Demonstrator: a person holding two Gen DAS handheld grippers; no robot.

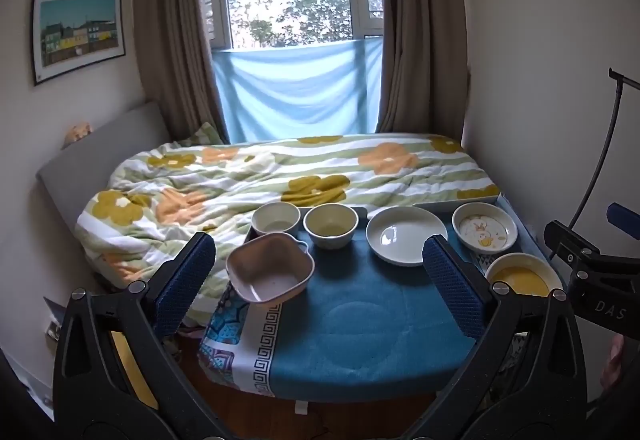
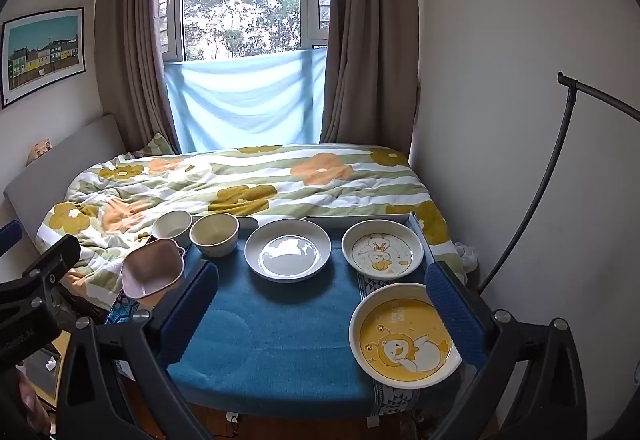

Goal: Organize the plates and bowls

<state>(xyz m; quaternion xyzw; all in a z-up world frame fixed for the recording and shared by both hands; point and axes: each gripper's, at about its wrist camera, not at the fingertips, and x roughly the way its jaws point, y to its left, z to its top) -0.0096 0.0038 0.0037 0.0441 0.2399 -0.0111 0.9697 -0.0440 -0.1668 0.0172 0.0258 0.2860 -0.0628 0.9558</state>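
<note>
On a table under a blue cloth stand a pink lobed bowl, a white bowl, a cream bowl, a plain white plate, a white plate with a duck drawing and a yellow duck plate. My left gripper is open above the cloth, with nothing between its fingers. My right gripper is open too, its right pad over the yellow plate's edge.
A bed with a flowered quilt lies right behind the table. A grey tray edge runs behind the plates. A black curved stand rises at the right wall. Curtains and a window fill the back.
</note>
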